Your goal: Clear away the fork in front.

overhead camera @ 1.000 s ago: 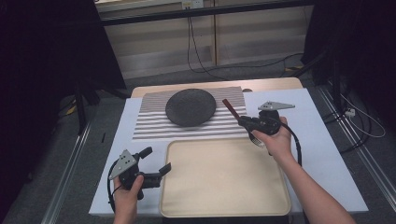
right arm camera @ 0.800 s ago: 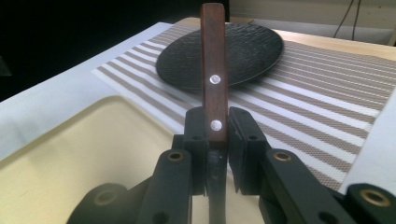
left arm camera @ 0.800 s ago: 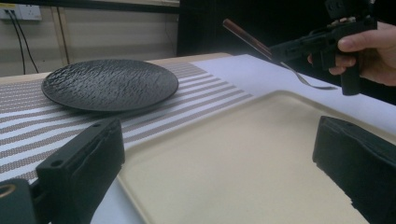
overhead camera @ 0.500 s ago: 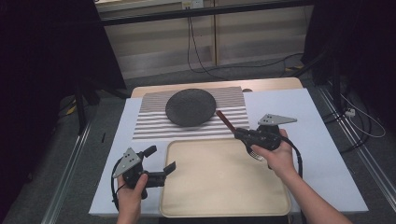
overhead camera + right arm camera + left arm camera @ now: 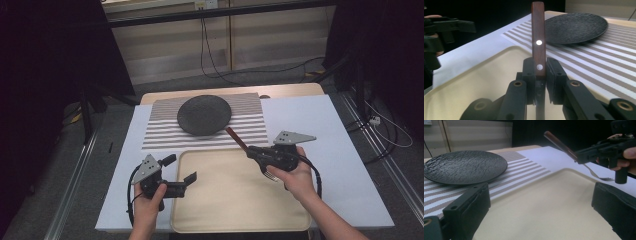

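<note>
Over the tray, your right gripper clamps a wooden-handled fork near the far edge, your left gripper spread empty at its left rim.

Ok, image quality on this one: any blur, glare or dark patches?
High view: table evenly lit, surroundings very dark, slightly soft. Left gripper view: its near jaws blurred, plate sharp, sheen on the fork. Right gripper view: near hand-held gripper parts soft, bright glints on the handle's rivets.
</note>
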Tool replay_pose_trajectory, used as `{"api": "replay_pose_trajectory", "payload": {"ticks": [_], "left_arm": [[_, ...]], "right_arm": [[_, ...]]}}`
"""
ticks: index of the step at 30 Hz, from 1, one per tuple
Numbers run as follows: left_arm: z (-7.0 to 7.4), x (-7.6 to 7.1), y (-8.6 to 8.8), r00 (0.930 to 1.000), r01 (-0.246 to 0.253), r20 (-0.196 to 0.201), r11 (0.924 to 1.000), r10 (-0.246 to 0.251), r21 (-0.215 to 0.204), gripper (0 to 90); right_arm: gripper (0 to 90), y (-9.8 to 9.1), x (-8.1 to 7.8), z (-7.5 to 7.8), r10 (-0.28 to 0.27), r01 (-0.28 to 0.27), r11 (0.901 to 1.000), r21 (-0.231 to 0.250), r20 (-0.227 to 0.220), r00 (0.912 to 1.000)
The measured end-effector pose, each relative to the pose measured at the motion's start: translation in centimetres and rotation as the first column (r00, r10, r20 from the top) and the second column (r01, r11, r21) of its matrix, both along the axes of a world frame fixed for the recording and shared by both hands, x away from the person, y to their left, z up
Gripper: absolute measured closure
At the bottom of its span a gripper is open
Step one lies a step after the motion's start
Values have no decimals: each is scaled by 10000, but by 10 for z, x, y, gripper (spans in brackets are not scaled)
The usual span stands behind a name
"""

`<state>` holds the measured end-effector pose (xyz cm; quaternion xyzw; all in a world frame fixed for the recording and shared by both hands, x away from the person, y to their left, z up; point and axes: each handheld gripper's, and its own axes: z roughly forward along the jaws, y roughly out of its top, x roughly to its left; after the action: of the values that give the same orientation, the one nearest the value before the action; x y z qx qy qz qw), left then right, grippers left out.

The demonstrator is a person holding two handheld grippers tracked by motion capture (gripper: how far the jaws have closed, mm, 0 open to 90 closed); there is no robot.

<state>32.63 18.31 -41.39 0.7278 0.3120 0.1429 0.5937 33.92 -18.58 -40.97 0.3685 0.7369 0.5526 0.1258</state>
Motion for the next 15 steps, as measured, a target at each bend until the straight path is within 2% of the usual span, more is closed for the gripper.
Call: {"api": "replay_pose_trajectory", "payload": {"ticks": [4,8,10,15], "left_arm": [[3,5,-8,9998,-139,-130,9999,139,-38,24],[4,8,-15,9996,-78,-274,9998,73,-191,23],[5,10,-19,9997,-150,-218,9998,148,-109,23],[4,13,-27,9998,83,-183,9999,-81,71,31]], "right_arm": [[787,5,-3,-1,130,-130,9999,11,36,9999],[787,9,-5,-4,207,-207,9998,12,57,9998],[787,12,-6,-5,297,-297,9996,-33,43,9995],[787,16,-9,-5,463,-463,9989,-74,67,9989]]}}
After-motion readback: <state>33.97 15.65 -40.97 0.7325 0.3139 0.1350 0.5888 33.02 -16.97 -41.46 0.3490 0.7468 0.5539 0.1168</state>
